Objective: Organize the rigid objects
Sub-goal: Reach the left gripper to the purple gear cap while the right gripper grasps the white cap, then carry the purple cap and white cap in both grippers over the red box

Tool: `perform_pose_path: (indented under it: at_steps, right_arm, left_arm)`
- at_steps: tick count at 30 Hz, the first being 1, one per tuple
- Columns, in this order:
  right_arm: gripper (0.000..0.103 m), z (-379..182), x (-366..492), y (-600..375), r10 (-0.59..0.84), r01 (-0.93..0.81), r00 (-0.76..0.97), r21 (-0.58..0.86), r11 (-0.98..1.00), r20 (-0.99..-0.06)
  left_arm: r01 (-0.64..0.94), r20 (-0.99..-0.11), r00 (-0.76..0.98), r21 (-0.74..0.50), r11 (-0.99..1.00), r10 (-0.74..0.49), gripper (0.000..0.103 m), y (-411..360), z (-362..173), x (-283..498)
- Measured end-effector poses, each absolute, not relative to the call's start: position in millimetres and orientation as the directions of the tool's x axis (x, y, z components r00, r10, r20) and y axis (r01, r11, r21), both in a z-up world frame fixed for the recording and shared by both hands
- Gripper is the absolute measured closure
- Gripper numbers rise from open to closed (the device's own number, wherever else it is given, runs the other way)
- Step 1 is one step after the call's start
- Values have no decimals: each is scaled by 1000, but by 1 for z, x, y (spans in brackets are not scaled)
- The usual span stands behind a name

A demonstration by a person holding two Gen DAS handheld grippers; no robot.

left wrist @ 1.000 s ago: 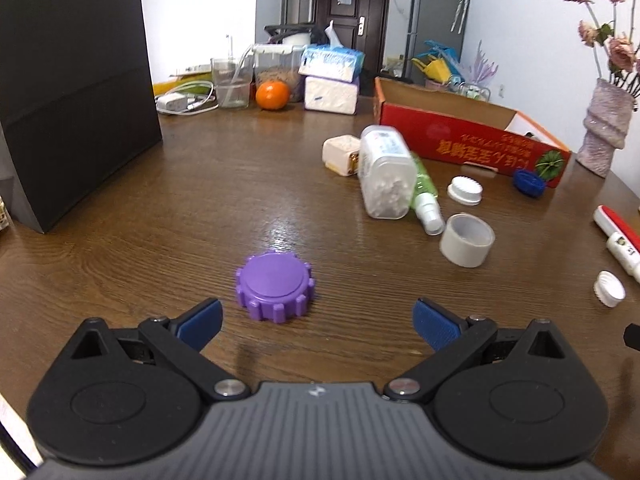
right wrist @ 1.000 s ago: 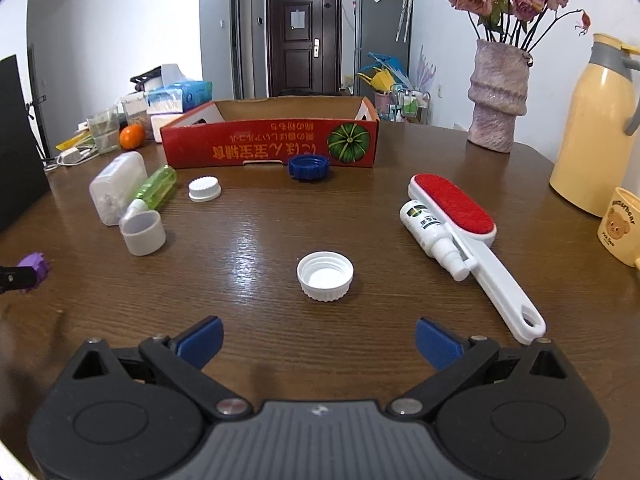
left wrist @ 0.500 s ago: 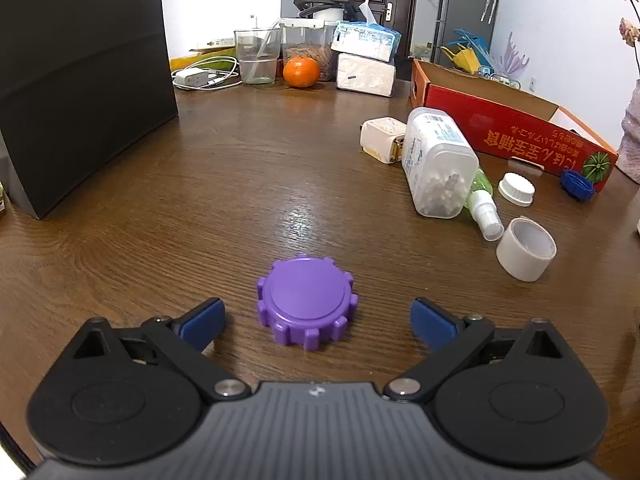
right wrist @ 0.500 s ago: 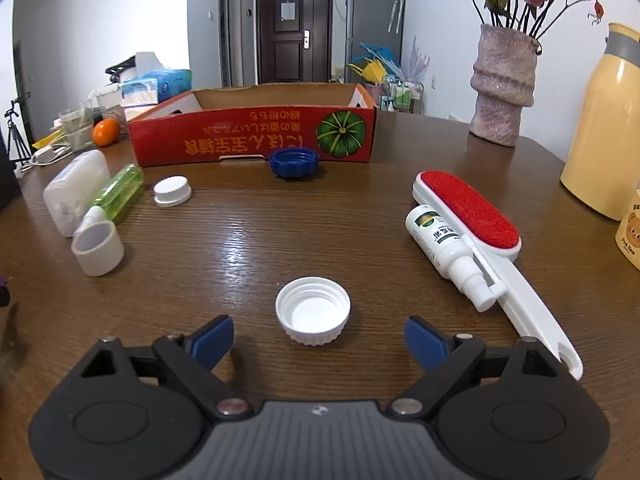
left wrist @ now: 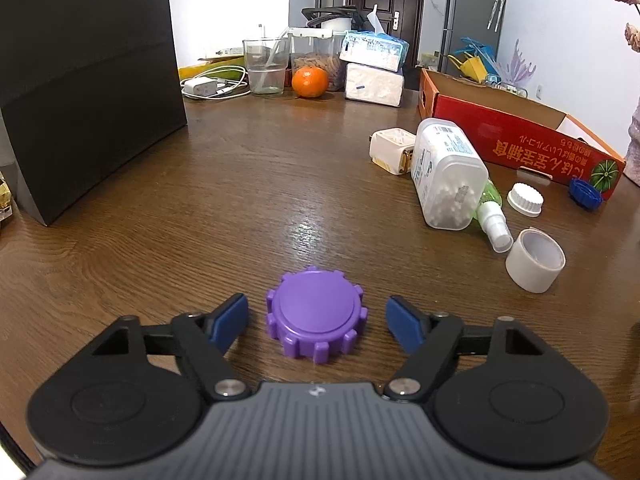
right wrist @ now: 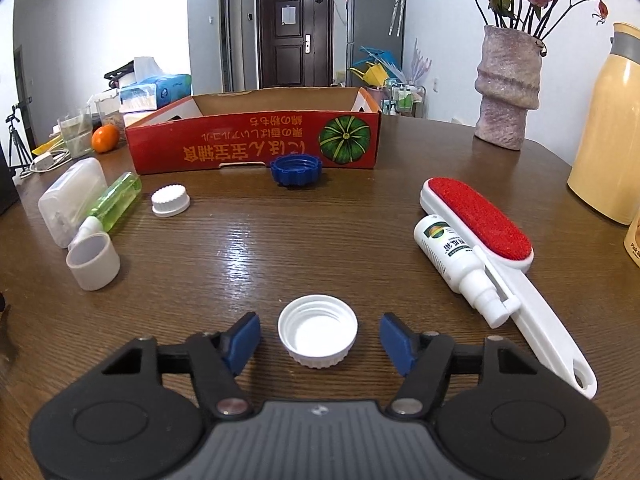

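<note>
1. On the wooden desk [left wrist: 240, 200], the left gripper [left wrist: 316, 314] sits low with its blue fingers [left wrist: 230, 316] spread to either side of the purple cap [left wrist: 316, 314], close to its ribbed edge but not yet touching it
2. Beside it, the right gripper [right wrist: 319, 334] is set the same way, its fingers [right wrist: 244, 336] parted around the white cap [right wrist: 318, 330], which lies open side up (threads showing)
3. Both caps lie centred between the pads, likely so that closing grips them squarely by the rim
4. At the far side stands the red cardboard box [right wrist: 256, 148], open on top and probably where the loose items are meant to go
5. A blue cap [right wrist: 296, 170] rests just in front of the box, and a lint brush [right wrist: 480, 228] with a small spray bottle [right wrist: 452, 254] against it lies to the right
</note>
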State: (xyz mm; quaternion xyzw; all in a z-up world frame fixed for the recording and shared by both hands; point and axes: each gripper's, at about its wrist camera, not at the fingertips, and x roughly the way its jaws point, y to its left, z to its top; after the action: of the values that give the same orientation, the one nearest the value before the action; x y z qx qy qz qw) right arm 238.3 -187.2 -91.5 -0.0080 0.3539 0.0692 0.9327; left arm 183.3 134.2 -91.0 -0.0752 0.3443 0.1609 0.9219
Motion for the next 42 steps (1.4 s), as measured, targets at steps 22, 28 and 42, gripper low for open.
perform_pose_path:
  at_steps: [22,28,42]
  right_arm:
    - [64,-82,230,-188,146,-147,761,51,988,-632]
    - [64,-69,227,-187,149,-147,779,54,988,-609]
    - [64,-28,239,-171,192,-187,827,63,980,-528]
  left_arm:
    - [-313,-636,740,-38,949,218,48,124,-74,178]
    - [-275,-610,770,-49,960,189,48,115,-59,182]
    - [-169,-539,837,-86,982,97,48,80,-16,204]
